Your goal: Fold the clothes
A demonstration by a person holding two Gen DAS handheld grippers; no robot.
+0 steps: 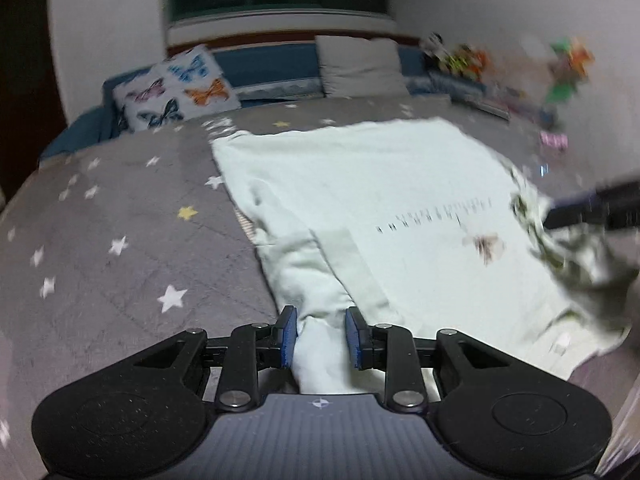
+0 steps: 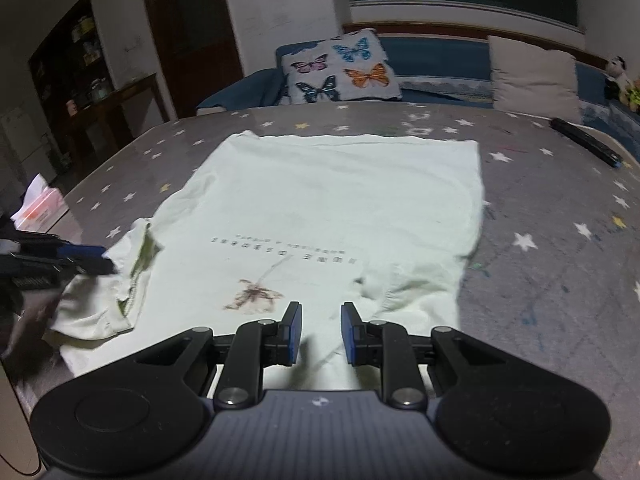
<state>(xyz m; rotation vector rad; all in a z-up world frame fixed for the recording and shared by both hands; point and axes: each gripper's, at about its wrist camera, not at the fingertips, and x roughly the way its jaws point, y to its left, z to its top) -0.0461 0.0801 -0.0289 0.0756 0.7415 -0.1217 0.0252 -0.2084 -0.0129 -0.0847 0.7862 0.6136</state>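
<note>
A pale green T-shirt (image 2: 340,200) with dark lettering and a brown flower print lies spread on a grey star-patterned bed; it also shows in the left wrist view (image 1: 392,192). My left gripper (image 1: 321,336) has its blue pads on either side of a bunched fold of the shirt's left sleeve side (image 1: 316,280). In the right wrist view the left gripper (image 2: 92,264) reaches in from the left at the lifted sleeve (image 2: 120,280). My right gripper (image 2: 320,332) is open and empty, just above the shirt's near edge. In the left wrist view its tip (image 1: 568,212) sits at the crumpled right sleeve.
A butterfly pillow (image 2: 340,72) and a beige pillow (image 2: 532,76) lie at the head of the bed (image 2: 560,280). A dark remote-like object (image 2: 584,142) rests at the far right. A tissue box (image 2: 40,208) stands off the left edge. Toys line the right wall (image 1: 464,60).
</note>
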